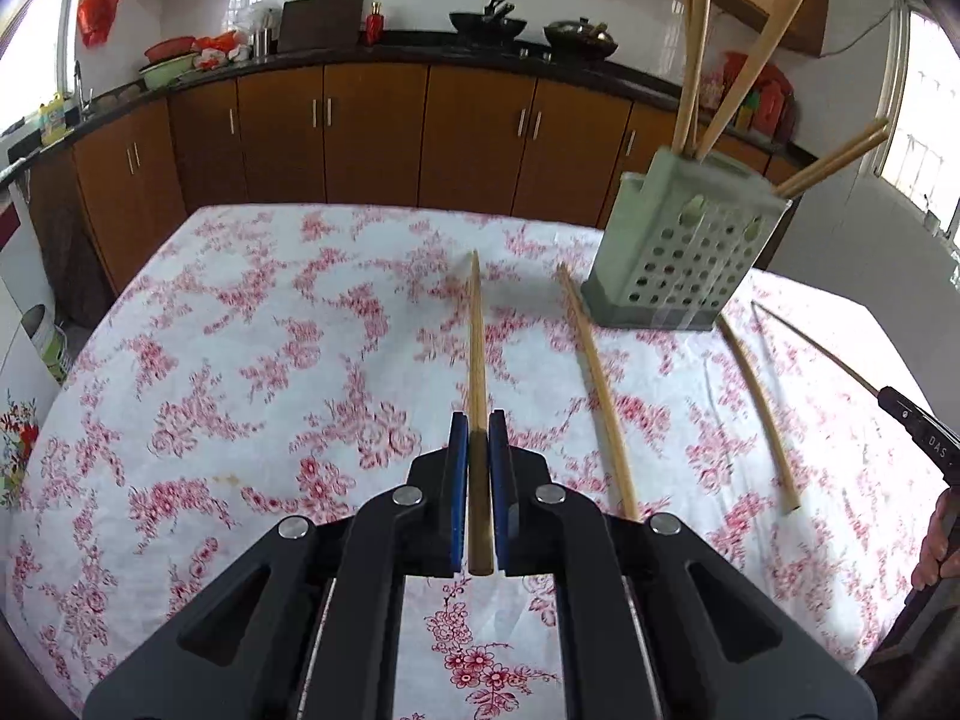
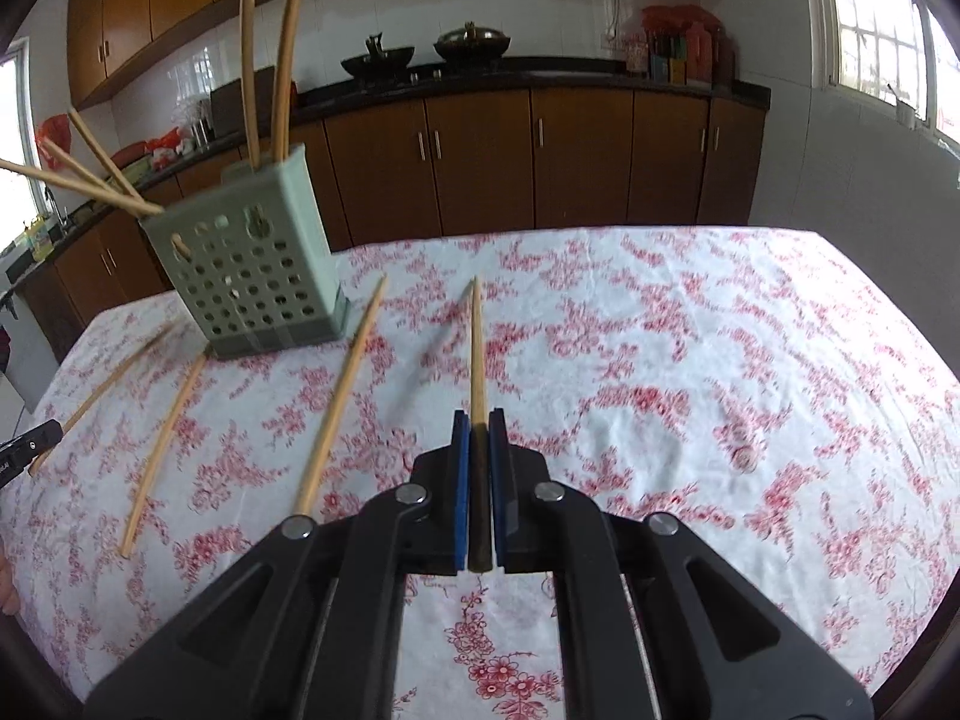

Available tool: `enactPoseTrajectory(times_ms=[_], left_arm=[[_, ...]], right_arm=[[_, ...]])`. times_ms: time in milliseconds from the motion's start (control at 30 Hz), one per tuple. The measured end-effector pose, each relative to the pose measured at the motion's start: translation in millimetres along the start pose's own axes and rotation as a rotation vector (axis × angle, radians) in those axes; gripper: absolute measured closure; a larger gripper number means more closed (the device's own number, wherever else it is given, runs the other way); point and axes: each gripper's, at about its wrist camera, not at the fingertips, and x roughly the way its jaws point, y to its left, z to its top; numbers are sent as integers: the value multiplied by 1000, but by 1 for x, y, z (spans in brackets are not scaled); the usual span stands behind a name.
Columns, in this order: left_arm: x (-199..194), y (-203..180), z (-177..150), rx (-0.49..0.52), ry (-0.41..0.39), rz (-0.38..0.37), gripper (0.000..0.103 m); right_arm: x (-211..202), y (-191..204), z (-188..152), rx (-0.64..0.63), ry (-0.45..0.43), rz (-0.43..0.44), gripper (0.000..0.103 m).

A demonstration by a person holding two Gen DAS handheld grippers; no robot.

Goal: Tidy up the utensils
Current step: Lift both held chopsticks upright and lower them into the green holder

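Note:
My left gripper (image 1: 478, 420) is shut on a wooden chopstick (image 1: 476, 336) that points forward over the table. My right gripper (image 2: 478, 418) is shut on another wooden chopstick (image 2: 477, 348), also pointing forward. A pale green perforated utensil holder (image 1: 678, 252) stands on the table ahead and to the right in the left wrist view; it also shows in the right wrist view (image 2: 252, 276) ahead and to the left. Several chopsticks (image 1: 696, 60) stand in it. Two loose chopsticks (image 1: 597, 384) (image 1: 759, 402) lie on the cloth in the left wrist view, three (image 2: 339, 396) in the right.
The table has a white cloth with red flowers (image 1: 240, 360). The right gripper's tip (image 1: 918, 426) shows at the right edge of the left wrist view. Brown kitchen cabinets (image 1: 372, 132) and a dark counter with woks (image 2: 420, 54) stand behind the table.

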Motion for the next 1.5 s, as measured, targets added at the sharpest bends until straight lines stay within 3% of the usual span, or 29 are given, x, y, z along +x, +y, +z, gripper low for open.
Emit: enactPoseTrajectory(times_ms=[233, 567, 733, 967, 1133, 1267, 1500], left_arm=[[-50, -8, 35, -17, -152, -53, 96], [-70, -18, 56, -4, -218, -66, 96], [-91, -33, 68, 35, -251, -98, 96], [-132, -66, 90, 78, -333, -164, 96], [-150, -95, 117, 85, -455, -150, 96], [-148, -106, 146, 30, -531, -121, 96], [-117, -111, 177, -69, -607, -56, 96]], right_arm=[[-48, -8, 38, 35, -186, 26, 96], [-65, -9, 56, 47, -253, 42, 96], [-89, -2, 77, 52, -291, 101, 96], [-136, 9, 112, 57, -359, 246, 96], [-158, 18, 130, 63, -420, 324, 96], [-162, 30, 145, 49, -465, 340, 96], [-125, 52, 171, 19, -468, 316, 96]])
